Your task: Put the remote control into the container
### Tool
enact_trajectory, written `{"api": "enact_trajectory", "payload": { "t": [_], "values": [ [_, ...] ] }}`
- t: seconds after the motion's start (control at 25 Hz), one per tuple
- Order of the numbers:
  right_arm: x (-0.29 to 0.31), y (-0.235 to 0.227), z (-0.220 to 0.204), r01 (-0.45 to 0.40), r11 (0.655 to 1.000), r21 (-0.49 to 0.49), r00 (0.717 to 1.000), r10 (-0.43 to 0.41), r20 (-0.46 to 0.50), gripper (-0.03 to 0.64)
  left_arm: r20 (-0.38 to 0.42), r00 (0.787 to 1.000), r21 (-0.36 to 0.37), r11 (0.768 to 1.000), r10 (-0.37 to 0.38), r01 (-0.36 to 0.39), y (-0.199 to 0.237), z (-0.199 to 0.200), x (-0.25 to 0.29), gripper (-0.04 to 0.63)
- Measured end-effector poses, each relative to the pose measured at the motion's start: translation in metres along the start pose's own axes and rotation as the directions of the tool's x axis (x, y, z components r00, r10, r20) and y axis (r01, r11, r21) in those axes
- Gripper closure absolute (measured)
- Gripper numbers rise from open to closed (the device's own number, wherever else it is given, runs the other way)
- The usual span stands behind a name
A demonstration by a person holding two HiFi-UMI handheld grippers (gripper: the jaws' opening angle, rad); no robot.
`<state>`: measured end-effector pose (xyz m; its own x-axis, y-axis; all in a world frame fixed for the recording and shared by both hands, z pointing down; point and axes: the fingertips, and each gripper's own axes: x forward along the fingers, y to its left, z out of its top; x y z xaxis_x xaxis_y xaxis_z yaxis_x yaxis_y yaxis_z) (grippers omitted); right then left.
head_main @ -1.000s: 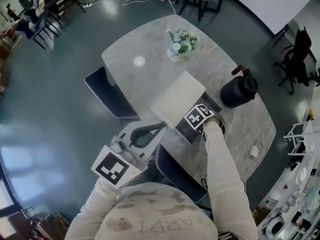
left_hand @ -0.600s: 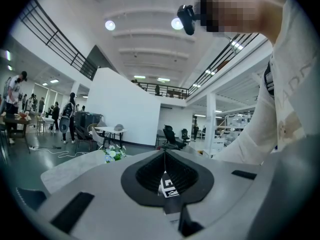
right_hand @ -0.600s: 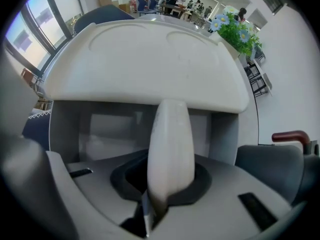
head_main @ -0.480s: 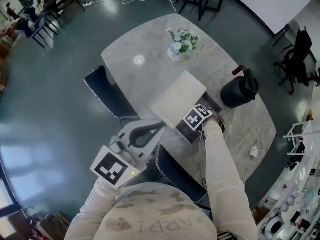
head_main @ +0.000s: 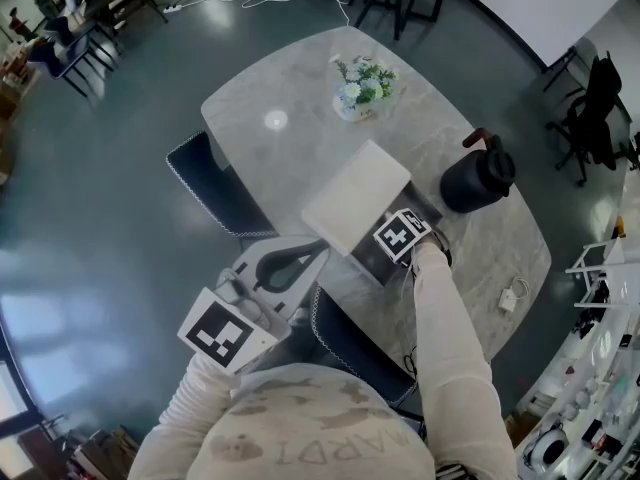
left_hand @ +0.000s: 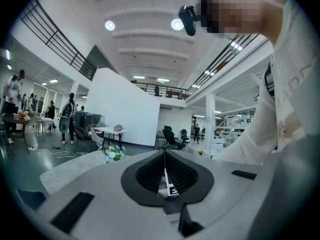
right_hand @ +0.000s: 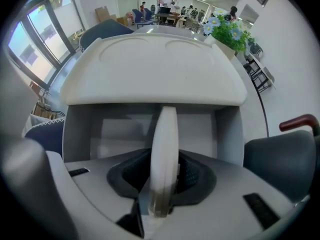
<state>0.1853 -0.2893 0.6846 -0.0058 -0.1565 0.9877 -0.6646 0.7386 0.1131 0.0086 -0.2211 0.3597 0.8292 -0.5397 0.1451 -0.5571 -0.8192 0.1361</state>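
The white remote control [right_hand: 165,154] stands edge-on between the jaws of my right gripper [right_hand: 164,134], its lower end blurred. Those jaws are opening, and dark gaps show on both sides of the remote. It hangs inside the grey container [right_hand: 125,129], under the raised white lid [right_hand: 150,69]. In the head view the right gripper [head_main: 402,238] points down into the container [head_main: 370,260], beside the lid [head_main: 358,198]. My left gripper [head_main: 318,252] is shut and empty, held near my body off the table's edge; its jaws [left_hand: 165,151] meet in a line.
On the grey marble table [head_main: 290,78] stand a black kettle [head_main: 478,180] to the right of the container and a flower pot [head_main: 362,88] at the far side. A white charger [head_main: 510,300] lies at the right edge. Dark chairs [head_main: 215,188] stand at the near side.
The right gripper's marker cube has shifted slightly to the right over the container. The left gripper has stayed in place.
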Motion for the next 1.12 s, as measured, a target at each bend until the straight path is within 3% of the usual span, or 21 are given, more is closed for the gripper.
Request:
{"api": "enact_trajectory", "payload": {
  "t": [0.2,0.32,0.48,0.64,0.8,0.92,1.12],
  "values": [
    [-0.003,0.007,0.001,-0.092,0.991,0.095,0.994,0.086,0.06,0.498,-0.002,1.0,0.001,1.0,-0.005,0.005,-0.001,-0.001,0.0,0.581],
    [-0.005,0.01,0.001,-0.17,0.968,0.186,0.982,0.152,0.109,0.492,-0.003,1.0,0.0,1.0,-0.009,0.009,-0.004,-0.002,0.001,0.581],
    [-0.006,0.017,0.002,-0.284,0.918,0.277,0.957,0.255,0.136,0.494,-0.002,1.0,-0.001,1.0,-0.01,0.01,-0.006,-0.003,0.001,0.581],
    [-0.011,0.027,0.01,-0.4,0.829,0.391,0.917,0.359,0.176,0.494,-0.002,1.0,0.002,1.0,-0.008,0.008,-0.006,-0.002,0.001,0.581],
    [-0.009,0.014,0.0,-0.317,0.867,0.384,0.948,0.287,0.135,0.494,0.001,1.0,0.005,1.0,-0.007,0.007,-0.008,0.0,0.0,0.581],
    [-0.014,0.009,-0.001,-0.298,0.887,0.354,0.954,0.265,0.139,0.485,0.002,1.0,0.003,1.0,-0.002,0.002,-0.007,0.0,-0.003,0.581],
    [-0.021,-0.003,-0.003,-0.271,0.887,0.373,0.962,0.232,0.147,0.482,-0.001,1.0,0.004,1.0,-0.008,0.008,-0.011,0.0,-0.003,0.581]
  ]
}}
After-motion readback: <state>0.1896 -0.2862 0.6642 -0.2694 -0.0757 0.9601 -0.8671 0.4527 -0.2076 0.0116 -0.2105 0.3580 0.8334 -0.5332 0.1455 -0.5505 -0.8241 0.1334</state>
